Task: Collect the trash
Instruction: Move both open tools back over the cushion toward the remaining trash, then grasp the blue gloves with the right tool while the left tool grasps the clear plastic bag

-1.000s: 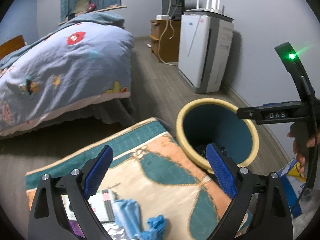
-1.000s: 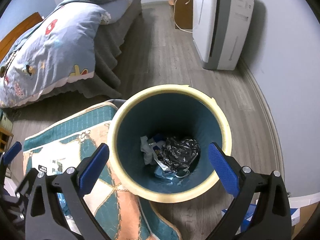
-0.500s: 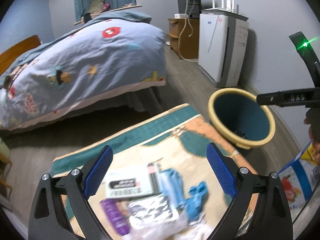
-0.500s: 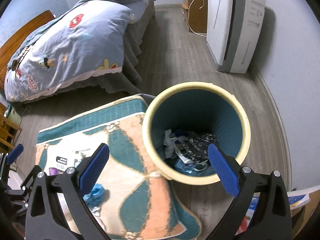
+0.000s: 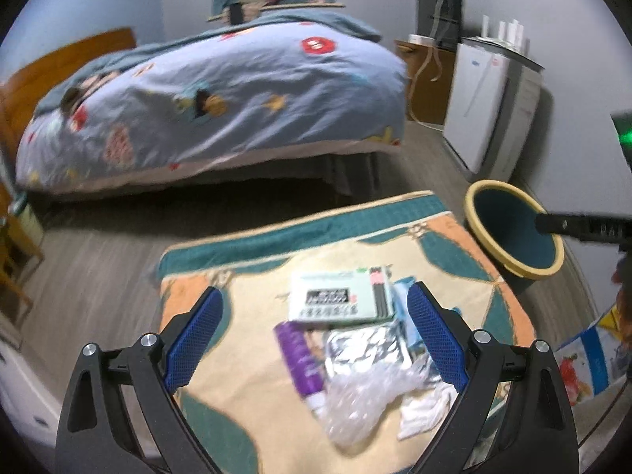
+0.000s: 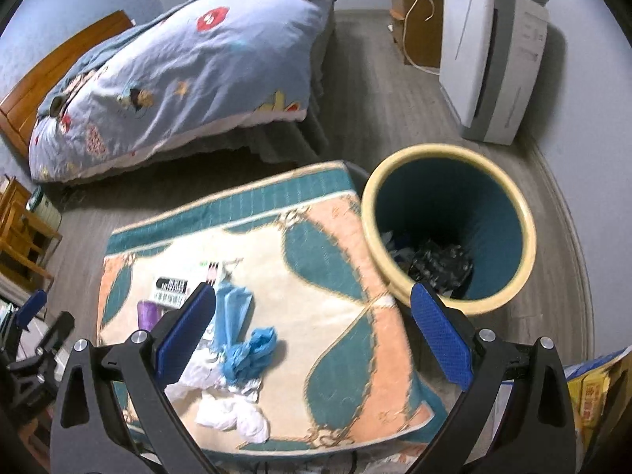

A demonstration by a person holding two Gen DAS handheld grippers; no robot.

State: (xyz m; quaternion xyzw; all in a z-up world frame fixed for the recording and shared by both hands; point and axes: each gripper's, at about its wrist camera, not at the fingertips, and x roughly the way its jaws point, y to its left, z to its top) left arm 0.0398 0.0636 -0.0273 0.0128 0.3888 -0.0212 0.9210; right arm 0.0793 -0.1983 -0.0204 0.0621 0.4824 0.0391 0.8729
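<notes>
- While both are wide open and empty, left gripper (image 5: 312, 335) hangs over the trash pile (image 5: 355, 339) on the rug (image 5: 252, 395).
- Right gripper (image 6: 312, 331): idle.
- Bin (image 5: 513, 233) at 2 o'clock.
- Drop onto foil wrapper (image 5: 365, 341), pinch one piece only.

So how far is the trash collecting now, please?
Partly done: the bin already holds some crumpled trash. Nothing is in hand; the left claw and right claw are both open and empty. Left on the mat: a box, a purple tube, foil, clear plastic, blue glove and white tissue.
</notes>
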